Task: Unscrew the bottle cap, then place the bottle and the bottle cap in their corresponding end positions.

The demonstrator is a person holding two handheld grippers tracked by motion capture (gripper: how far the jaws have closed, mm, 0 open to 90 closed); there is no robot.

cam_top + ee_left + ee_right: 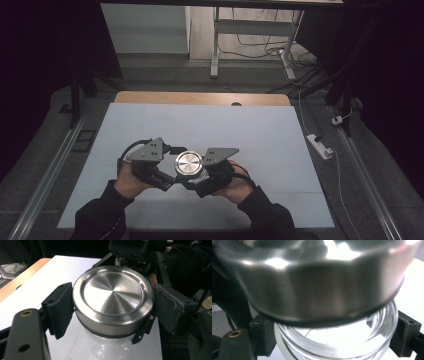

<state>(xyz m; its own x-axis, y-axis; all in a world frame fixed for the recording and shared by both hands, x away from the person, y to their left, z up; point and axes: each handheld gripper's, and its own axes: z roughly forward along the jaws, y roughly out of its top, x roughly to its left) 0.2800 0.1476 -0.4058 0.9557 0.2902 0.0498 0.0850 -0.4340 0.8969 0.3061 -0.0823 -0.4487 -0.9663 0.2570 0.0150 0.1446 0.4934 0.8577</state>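
Lower centre of the high view: glass jar (pixel 337 345) with steel lid (pixel 188 163) on the white desk (pixel 260 135), between both hands. Left gripper (pixel 112 307) clamped on the lid's rim, pads (pixel 60 312) pressing either side. Right gripper (pixel 332 337) clamped on the glass body just under the lid.

Steel lid (pixel 113 293) atop upright glass jar (pixel 337 342)
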